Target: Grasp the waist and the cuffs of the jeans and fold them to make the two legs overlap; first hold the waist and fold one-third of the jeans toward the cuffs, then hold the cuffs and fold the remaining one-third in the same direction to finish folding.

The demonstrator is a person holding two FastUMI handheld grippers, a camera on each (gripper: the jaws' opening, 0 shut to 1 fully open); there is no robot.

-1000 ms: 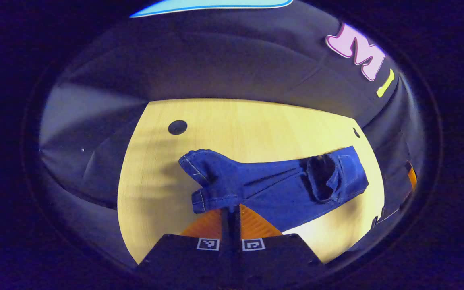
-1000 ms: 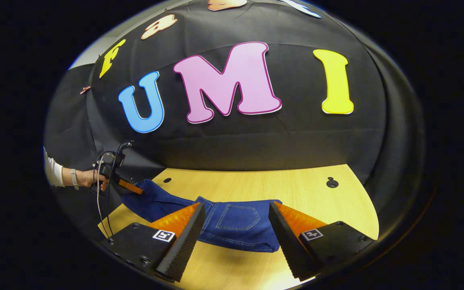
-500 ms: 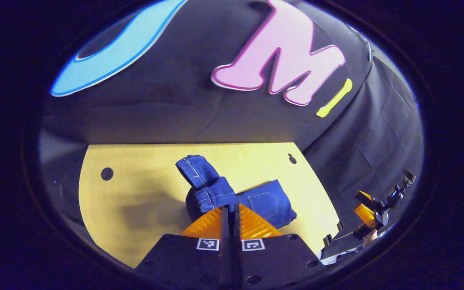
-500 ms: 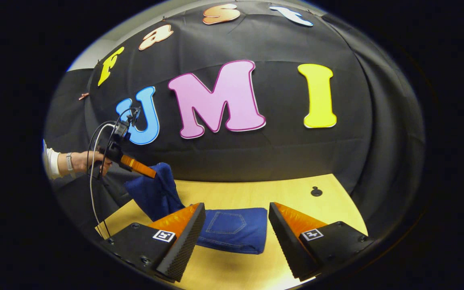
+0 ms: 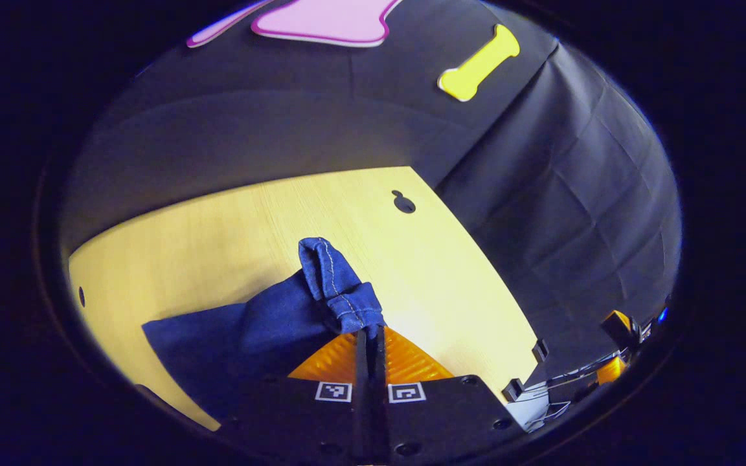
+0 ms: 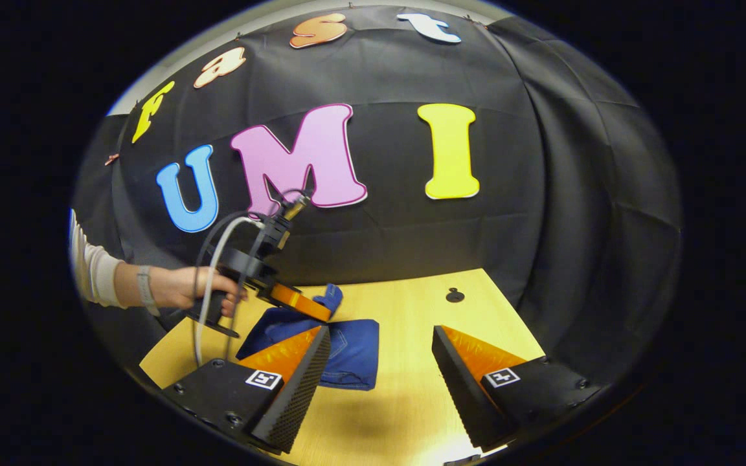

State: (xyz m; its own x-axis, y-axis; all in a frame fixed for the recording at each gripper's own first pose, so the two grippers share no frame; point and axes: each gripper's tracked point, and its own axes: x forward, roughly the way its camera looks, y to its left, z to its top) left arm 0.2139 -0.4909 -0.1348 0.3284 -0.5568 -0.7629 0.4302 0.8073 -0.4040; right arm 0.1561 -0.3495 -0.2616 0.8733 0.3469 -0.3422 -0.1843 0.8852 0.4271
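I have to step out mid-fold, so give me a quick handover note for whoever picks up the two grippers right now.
Left gripper: shut on the cuffs, carrying them above the folded jeans.
Right gripper: open, holding nothing, hovering over the table beside the jeans.
Done: legs overlapped, waist third folded.
Left: lay the cuffs down on the stack, release, and pull the left gripper clear.

Dim booth, bright tabletop, strong fisheye bend.
My left gripper view runs dark and bluish; the tabletop [image 6: 405,401] glares at 6 o'clock, soft shadow beneath my tongs, edges smeared.
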